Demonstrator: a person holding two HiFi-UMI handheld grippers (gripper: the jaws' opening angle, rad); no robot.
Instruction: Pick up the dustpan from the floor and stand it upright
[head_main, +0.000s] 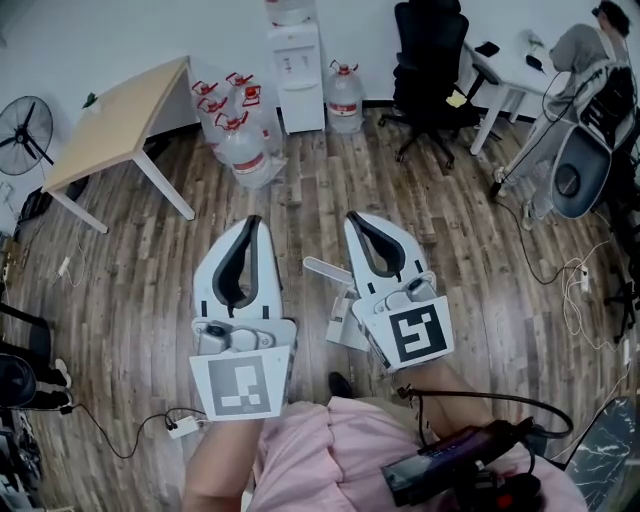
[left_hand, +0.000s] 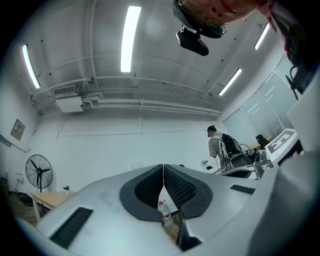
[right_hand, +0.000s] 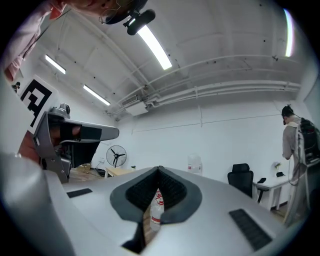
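Note:
The dustpan (head_main: 327, 270) is pale and lies flat on the wood floor in the head view. Its long handle points up-left, and its pan end (head_main: 343, 322) is partly hidden behind my right gripper. My left gripper (head_main: 252, 222) is held high, left of the dustpan, with its jaws shut and empty. The right gripper (head_main: 355, 217) hangs above the pan end, also shut on nothing. Both gripper views look level across the room and do not show the dustpan. In them the left gripper (left_hand: 163, 167) and the right gripper (right_hand: 159, 170) have their dark pads pressed together.
A wooden table (head_main: 120, 110) stands at the far left beside a fan (head_main: 25, 125). Several water jugs (head_main: 235, 125) and a dispenser (head_main: 297, 70) line the back wall. A black office chair (head_main: 430, 70) and a person (head_main: 590, 60) are at the right. A power strip (head_main: 183, 427) lies near my feet.

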